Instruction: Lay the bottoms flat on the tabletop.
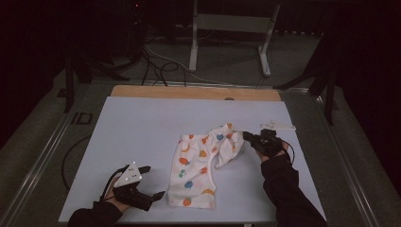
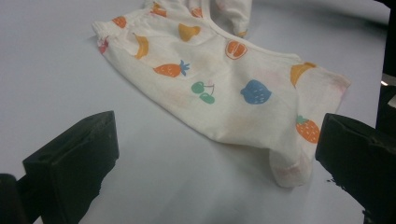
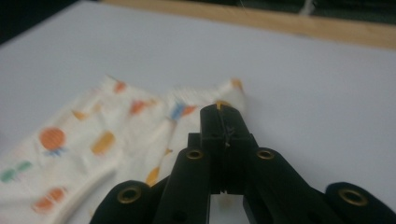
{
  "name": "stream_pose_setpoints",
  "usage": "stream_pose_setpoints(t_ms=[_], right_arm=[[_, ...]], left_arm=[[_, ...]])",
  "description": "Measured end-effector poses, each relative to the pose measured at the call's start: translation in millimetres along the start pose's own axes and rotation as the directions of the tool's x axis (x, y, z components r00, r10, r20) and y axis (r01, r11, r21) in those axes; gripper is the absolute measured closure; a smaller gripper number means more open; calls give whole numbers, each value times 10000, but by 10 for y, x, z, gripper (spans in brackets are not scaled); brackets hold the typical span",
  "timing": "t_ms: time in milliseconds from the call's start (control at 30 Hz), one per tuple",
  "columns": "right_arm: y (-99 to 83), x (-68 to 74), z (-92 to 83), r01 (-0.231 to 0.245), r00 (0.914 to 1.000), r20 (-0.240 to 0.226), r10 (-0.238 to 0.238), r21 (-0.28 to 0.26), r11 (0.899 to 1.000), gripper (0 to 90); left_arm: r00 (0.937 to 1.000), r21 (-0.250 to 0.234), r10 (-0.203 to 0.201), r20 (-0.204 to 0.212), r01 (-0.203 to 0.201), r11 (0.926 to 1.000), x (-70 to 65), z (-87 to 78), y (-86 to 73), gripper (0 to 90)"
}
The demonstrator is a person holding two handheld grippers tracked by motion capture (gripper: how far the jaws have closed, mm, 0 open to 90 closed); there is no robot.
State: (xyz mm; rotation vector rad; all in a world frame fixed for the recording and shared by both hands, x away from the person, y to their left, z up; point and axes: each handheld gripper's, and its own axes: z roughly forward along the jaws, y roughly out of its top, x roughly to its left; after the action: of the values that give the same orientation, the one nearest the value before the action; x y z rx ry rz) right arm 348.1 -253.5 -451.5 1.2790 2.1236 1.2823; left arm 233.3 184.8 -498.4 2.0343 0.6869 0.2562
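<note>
- Pinching the far right corner of the fruit-print baby trousers [image 1: 203, 163], your right gripper [image 1: 247, 137] has its jaws clamped together on the cloth.
- Your left gripper [image 1: 153, 182] rests near left, jaws apart, just beside the trousers, mid-table [image 1: 132, 127].

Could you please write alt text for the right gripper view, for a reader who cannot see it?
The right gripper, its black jaws shut, pinches the edge of a small white cotton garment printed with coloured fruit. The garment lies rumpled to the left on a pale grey table, with a wooden edge strip behind.
</note>
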Motion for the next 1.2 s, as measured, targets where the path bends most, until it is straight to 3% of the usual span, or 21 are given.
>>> stream_pose_setpoints(t_ms=[133,200,400,500,567,633,700,767,867,967,1067,1133,1200], right_arm=[[156,82,67,302,9995,117,-297,-417,9987,900],[214,63,120,322,9985,447,-305,-376,9988,900],[204,-103,343,-97,9953,961,79,177,9998,900],[153,-162,481,-584,9941,940,537,485,9971,900],[136,-166,555,-625,9939,943,565,617,9961,891],[120,-181,617,-736,9915,1129,654,697,9949,816],[110,-199,643,-929,9903,1091,857,629,9937,653],[104,-209,627,-739,9894,1302,644,692,9949,542],[79,-223,527,-734,9868,1479,652,504,9960,469],[22,-257,375,-698,9820,1773,647,226,9973,464],[-66,-329,218,-736,9799,1878,671,277,9969,489],[-164,-369,125,-977,9797,1802,874,492,9940,514],[-264,-367,94,-896,9800,1852,735,804,9927,520]], left_arm=[[10000,-81,-60,17,60,9999,3,-11,0,3],[9999,-214,-124,98,126,9997,5,-17,1,3],[9998,-239,-132,135,135,9996,6,-16,1,2],[9997,-242,-186,163,189,9995,9,-7,-3,2],[9997,-235,-178,164,182,9996,8,-1,-3,3],[9997,-229,-183,148,186,9996,10,-1,-7,3],[9998,-199,-174,113,176,9996,10,-2,-9,3],[9997,-229,-218,118,221,9995,13,-7,-8,3],[9998,-253,-198,90,200,9995,9,-12,-4,3],[9998,-284,-188,67,189,9994,5,-16,1,3],[9998,-288,-169,55,170,9994,-6,-18,4,2],[9997,-292,-227,68,229,9993,-9,-19,18,3],[9993,-419,-337,136,342,9985,-32,-18,51,3]])
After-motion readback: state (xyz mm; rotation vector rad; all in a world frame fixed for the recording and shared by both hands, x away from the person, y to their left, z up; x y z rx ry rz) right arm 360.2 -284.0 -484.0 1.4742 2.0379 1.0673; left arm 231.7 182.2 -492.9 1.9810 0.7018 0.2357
